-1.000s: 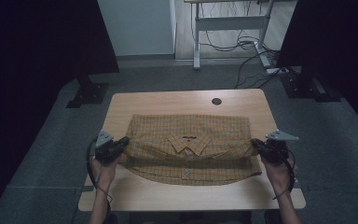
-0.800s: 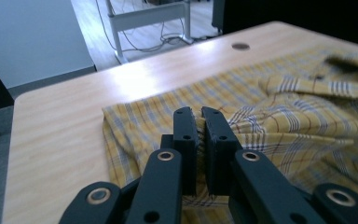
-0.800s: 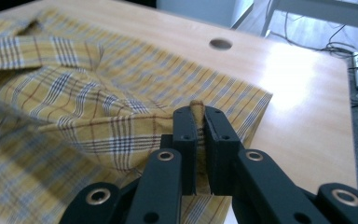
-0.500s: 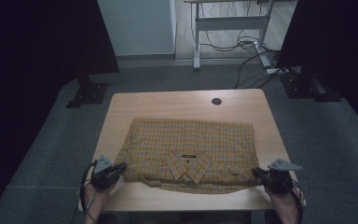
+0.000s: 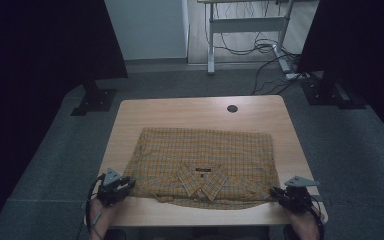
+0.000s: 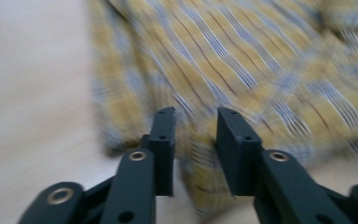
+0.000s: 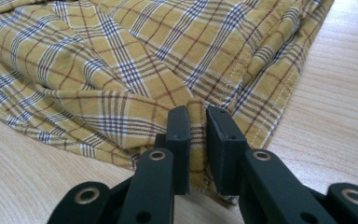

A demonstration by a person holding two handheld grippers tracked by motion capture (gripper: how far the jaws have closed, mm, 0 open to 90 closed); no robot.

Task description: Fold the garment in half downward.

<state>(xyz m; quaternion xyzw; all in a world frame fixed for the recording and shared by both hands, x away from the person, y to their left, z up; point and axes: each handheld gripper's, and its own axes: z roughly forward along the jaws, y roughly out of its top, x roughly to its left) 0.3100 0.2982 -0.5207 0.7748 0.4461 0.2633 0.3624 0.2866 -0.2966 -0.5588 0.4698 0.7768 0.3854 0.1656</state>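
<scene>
bare light wooden table top [image 5: 200, 112] lies open beyond the folded yellow plaid shirt [image 5: 205, 155], broken by one small dark round grommet hole [image 5: 232, 108]; narrow bare strips flank the shirt left and right.

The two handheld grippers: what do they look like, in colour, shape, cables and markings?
Each is black. The left gripper and right gripper each carry a grey three-cornered plate on top and trail a black cable. The jaws are flat rectangular black blocks with small screw holes, on arms with brass-coloured rings at the pivots. No markings are readable.
</scene>
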